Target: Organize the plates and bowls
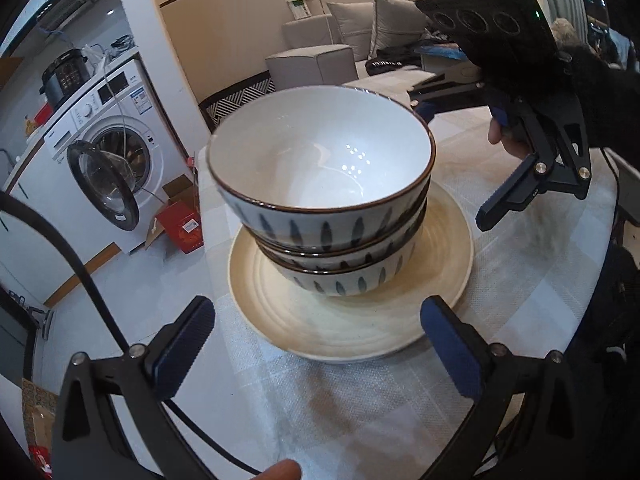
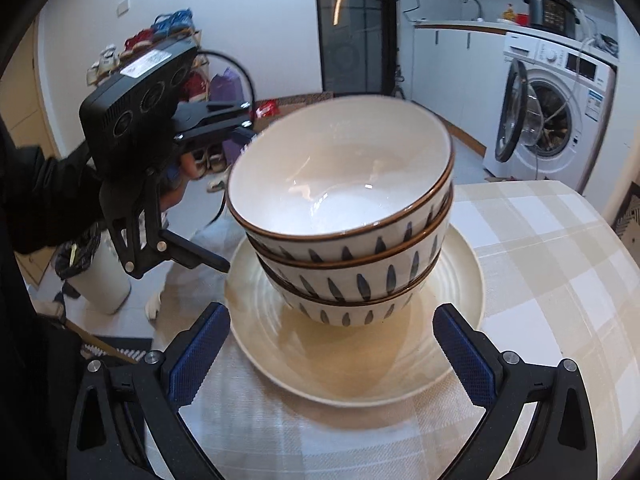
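Observation:
Three white bowls with blue dashes and brown rims are stacked [image 1: 320,200] on a cream plate [image 1: 360,328] on the checked tablecloth; the stack [image 2: 344,216] and plate [image 2: 360,364] also show in the right wrist view. My left gripper [image 1: 316,348] is open and empty, just in front of the plate. My right gripper [image 2: 332,352] is open and empty, its fingers on either side of the plate's near edge. Each gripper shows in the other's view, the right one [image 1: 452,164] beside the stack, the left one [image 2: 236,200] close to the top bowl's rim.
The round table [image 2: 540,280] has its edge close by on the left wrist view's left side [image 1: 208,280]. A washing machine [image 1: 108,152] with its door open stands beyond. A sofa [image 1: 320,52] is behind the table. A bin [image 2: 104,280] stands on the floor.

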